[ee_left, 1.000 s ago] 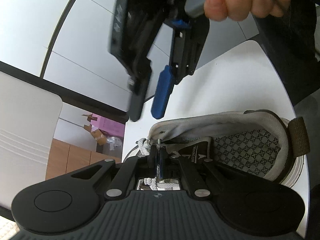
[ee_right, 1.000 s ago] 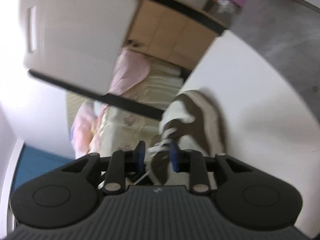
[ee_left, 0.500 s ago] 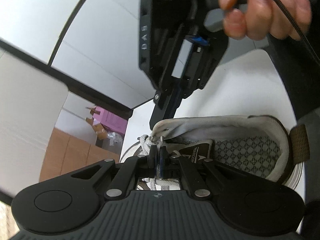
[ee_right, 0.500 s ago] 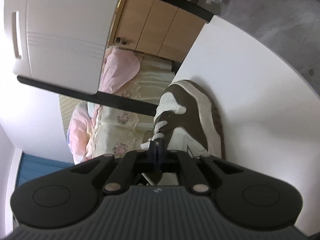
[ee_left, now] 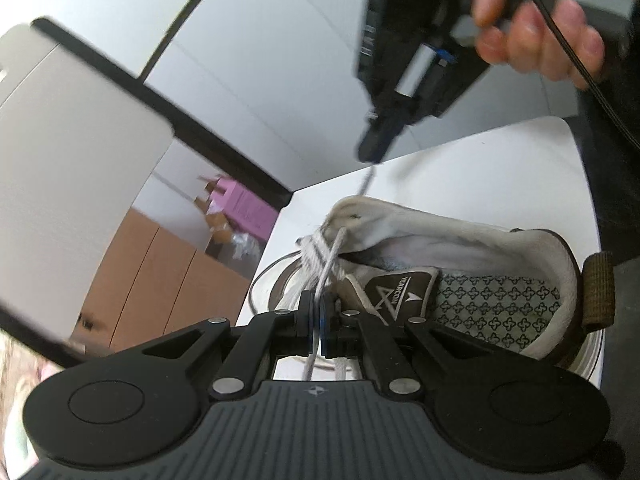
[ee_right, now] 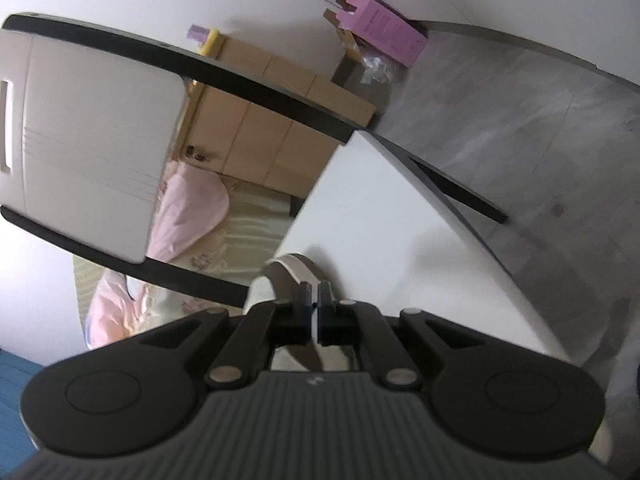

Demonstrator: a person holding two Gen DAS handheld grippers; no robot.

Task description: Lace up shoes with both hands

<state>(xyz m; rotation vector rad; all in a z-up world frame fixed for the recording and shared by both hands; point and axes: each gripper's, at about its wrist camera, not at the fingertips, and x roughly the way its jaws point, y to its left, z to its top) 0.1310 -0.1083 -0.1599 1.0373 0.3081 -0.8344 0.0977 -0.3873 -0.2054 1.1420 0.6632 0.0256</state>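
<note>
- Left gripper (ee_left: 316,320): jaws clamped on a white lace (ee_left: 330,258) just above the shoe's tongue.
- Right gripper (ee_left: 370,152): raised above the shoe, pinched together on a taut strand.
- Lace: judged soft, thin, slippery; best gripped near its end.
- Count: one shoe (ee_left: 460,280) on the worktop (ee_left: 500,176); two grippers.
</note>
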